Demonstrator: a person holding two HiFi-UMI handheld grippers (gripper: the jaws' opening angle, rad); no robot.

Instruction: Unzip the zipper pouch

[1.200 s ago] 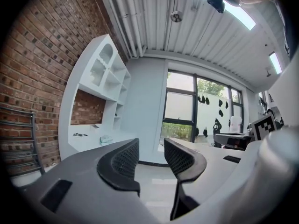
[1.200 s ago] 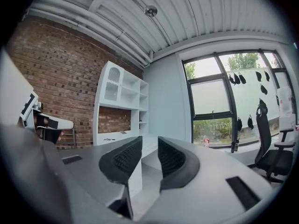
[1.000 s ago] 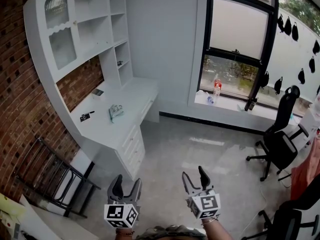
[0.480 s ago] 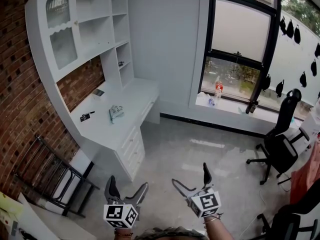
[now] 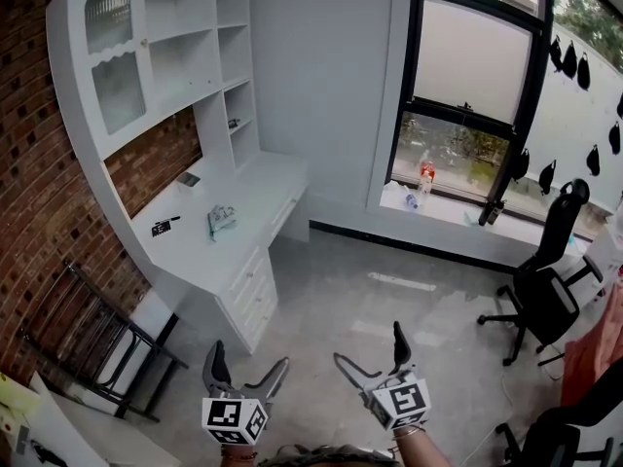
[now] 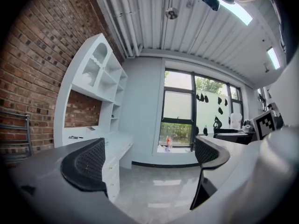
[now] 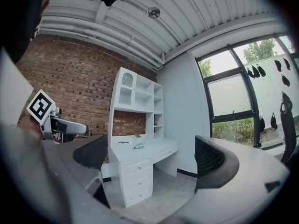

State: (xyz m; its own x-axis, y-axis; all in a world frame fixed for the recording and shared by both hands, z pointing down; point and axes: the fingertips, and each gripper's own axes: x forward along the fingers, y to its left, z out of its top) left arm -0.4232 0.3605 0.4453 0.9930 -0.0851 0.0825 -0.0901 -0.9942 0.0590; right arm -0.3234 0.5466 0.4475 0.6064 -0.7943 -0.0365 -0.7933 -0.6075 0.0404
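A small pale greenish pouch-like item (image 5: 222,220) lies on the white desk (image 5: 253,197) far ahead at the left; it also shows as a small dark shape (image 7: 138,146) in the right gripper view. It is too small to make out a zipper. My left gripper (image 5: 248,360) and right gripper (image 5: 370,346) hang side by side over the grey floor, well short of the desk. Both have just spread wide and stand open, with nothing between the pads (image 6: 88,164) (image 7: 210,160).
White shelving (image 5: 175,56) rises above the desk against a brick wall. A black metal rack (image 5: 97,353) stands at the left. A black office chair (image 5: 545,290) is at the right, with bottles (image 5: 423,175) on the window sill. The left gripper's marker cube (image 7: 41,106) shows in the right gripper view.
Both grippers' jaws have spread from half open to wide open. The left gripper has shifted slightly; the right has turned a little to the left.
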